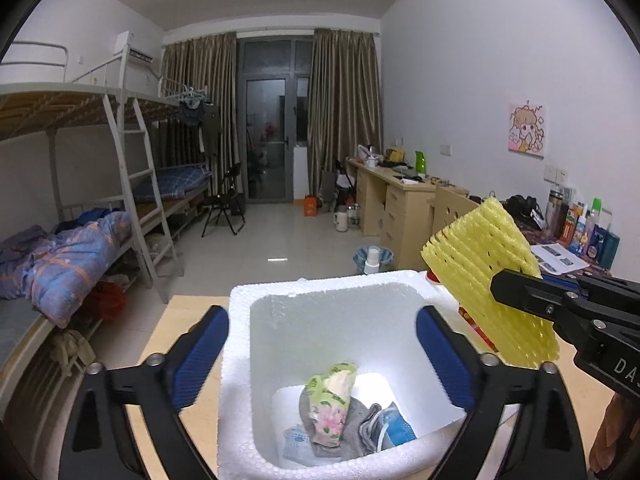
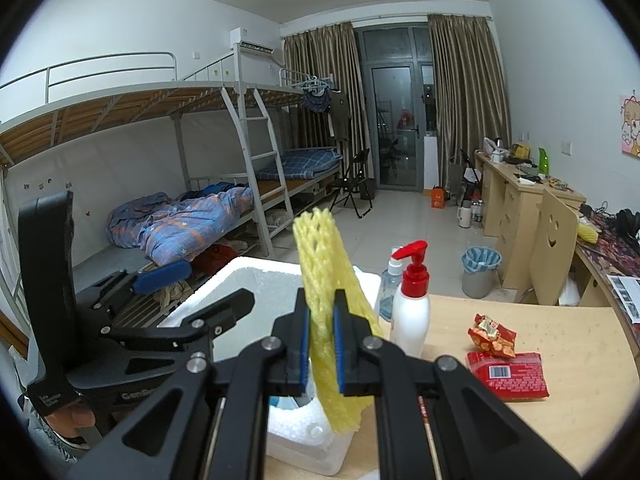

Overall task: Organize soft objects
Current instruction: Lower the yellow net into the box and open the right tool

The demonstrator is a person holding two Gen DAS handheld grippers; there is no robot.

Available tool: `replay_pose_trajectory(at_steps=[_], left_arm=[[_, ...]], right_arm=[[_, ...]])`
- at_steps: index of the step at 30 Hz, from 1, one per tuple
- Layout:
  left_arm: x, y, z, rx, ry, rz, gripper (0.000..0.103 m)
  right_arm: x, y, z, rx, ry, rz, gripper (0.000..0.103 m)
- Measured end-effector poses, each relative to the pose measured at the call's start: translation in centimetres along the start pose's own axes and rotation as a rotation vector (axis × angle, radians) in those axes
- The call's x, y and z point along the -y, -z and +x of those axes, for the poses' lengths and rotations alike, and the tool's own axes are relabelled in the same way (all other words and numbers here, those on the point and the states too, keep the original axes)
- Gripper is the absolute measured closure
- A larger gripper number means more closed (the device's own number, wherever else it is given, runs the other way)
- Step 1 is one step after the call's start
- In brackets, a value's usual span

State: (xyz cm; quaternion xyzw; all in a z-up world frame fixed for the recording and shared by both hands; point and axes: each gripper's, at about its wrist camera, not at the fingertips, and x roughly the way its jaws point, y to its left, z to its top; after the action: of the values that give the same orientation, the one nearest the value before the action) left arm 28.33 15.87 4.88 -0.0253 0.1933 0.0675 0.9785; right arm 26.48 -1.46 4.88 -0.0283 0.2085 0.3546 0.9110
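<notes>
A white foam box [image 1: 240,360] stands on the wooden table; it also shows in the right wrist view [image 2: 240,276]. Inside lie a floral tissue pack [image 1: 330,400], a grey cloth [image 1: 360,428] and a blue item [image 1: 396,428]. My left gripper [image 1: 322,360] is open and empty, its blue pads astride the box opening. My right gripper [image 2: 321,344] is shut on a yellow foam net sleeve [image 2: 320,280] and holds it upright above the box's right rim. The sleeve also shows in the left wrist view [image 1: 480,276].
A white pump bottle with a red top [image 2: 410,312], a clear spray bottle [image 2: 388,292] and red snack packets [image 2: 506,372] sit on the table [image 2: 560,360] right of the box. Bunk beds stand to the left, desks and a chair to the right.
</notes>
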Motion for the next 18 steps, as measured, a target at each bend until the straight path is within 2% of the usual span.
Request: replay_pose_trajectory(at_steps=[5,18], left_arm=[[-0.1,0.2,-0.5,0.009,-0.012,0.008,0.0],[-2.6,0.4,-2.5,0.021,-0.049,-0.039,0.0]], right_arm=[[0.0,0.0,0.0,0.0,-0.002,0.001,0.09],[-0.5,0.1,0.7,-0.019,-0.01,-0.009,0.09]])
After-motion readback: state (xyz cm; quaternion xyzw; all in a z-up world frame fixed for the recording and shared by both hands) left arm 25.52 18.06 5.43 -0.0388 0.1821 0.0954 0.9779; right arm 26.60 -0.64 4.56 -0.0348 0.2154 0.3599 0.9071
